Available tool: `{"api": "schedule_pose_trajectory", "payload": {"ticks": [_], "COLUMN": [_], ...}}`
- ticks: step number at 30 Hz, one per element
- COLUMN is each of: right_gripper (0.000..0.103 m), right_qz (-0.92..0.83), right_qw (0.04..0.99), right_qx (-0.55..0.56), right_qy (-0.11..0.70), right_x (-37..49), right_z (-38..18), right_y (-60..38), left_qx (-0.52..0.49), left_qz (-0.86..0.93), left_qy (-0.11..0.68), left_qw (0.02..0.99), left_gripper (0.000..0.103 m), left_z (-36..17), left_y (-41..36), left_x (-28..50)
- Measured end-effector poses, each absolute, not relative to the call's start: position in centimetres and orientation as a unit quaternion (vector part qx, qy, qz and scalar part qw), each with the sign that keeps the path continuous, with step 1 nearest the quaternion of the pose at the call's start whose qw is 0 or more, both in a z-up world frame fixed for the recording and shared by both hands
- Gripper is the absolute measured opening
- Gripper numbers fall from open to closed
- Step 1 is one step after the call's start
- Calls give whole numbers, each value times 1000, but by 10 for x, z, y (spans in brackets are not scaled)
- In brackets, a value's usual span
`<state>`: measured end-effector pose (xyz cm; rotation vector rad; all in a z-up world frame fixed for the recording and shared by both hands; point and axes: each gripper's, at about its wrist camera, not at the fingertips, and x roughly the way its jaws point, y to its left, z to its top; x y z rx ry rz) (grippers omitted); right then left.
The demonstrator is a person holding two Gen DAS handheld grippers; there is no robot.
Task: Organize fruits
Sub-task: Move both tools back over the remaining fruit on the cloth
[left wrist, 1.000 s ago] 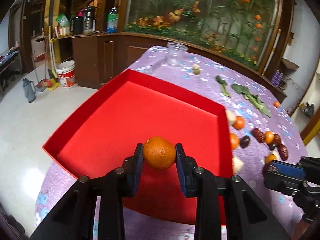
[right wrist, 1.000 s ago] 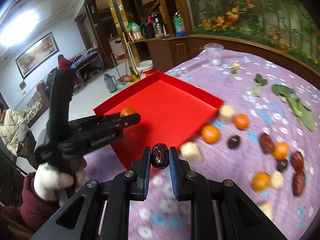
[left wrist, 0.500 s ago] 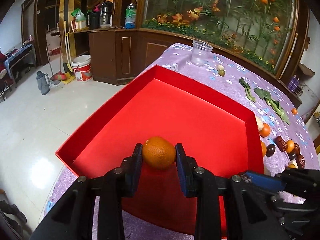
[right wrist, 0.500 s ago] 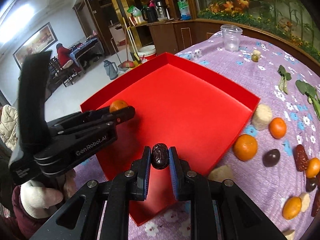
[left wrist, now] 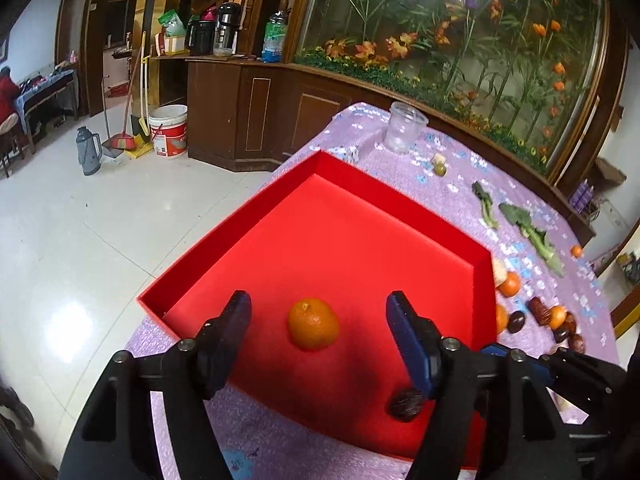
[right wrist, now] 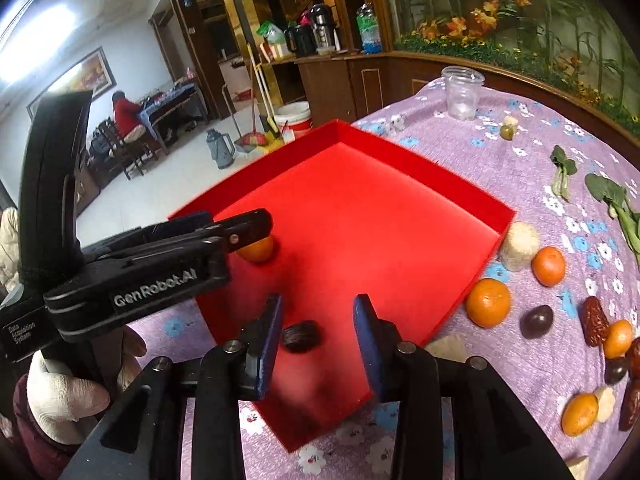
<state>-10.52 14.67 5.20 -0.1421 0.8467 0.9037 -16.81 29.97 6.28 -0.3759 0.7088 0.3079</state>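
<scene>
My red tray (left wrist: 248, 216) looks matt, like smooth card; the table (right wrist: 520, 152) wears flowery purple cloth; the floor (left wrist: 60, 240) tiles are glossy.

Cup: clear plastic cup (left wrist: 404, 126) upright on the purple floral tablecloth (left wrist: 452, 184).
Greens: leafy stalks (left wrist: 528, 232) lying flat.
Floor: white bucket (left wrist: 168, 130), grey thermos (left wrist: 88, 156).

Both hand-held grippers (left wrist: 318, 332) (right wrist: 318, 330) just opening

occluded: orange (right wrist: 256, 249) behind left tool (right wrist: 248, 226) | blurred: date (left wrist: 406, 400)
</scene>
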Motion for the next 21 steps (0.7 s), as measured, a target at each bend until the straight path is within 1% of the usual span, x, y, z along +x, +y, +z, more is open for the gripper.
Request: {"api": "schedule_pose_trajectory", "payload": {"ticks": [7, 14, 17, 21], "right_gripper": [41, 42, 47, 48], "right_qz": [402, 346, 311, 273], "right_qw": [831, 855, 868, 875], "right_qx": [-17, 63, 86, 107], "right_qy": [384, 381, 377, 385], "right_x": [-107, -92, -89, -88], "right_z": [69, 73, 72, 60], "right_y": [98, 10, -30, -73], "left_qx": [-194, -180, -169, -150], "left_qz": [148, 120, 104, 72], "left_qy": [325, 330, 335, 355], "left_qw": [914, 919, 921, 920], "left_gripper": [73, 75, 78, 78], "left_z": [83, 91, 92, 84], "left_y": [290, 255, 236, 205], "left_x": [-181, -181, -176, -163]}}
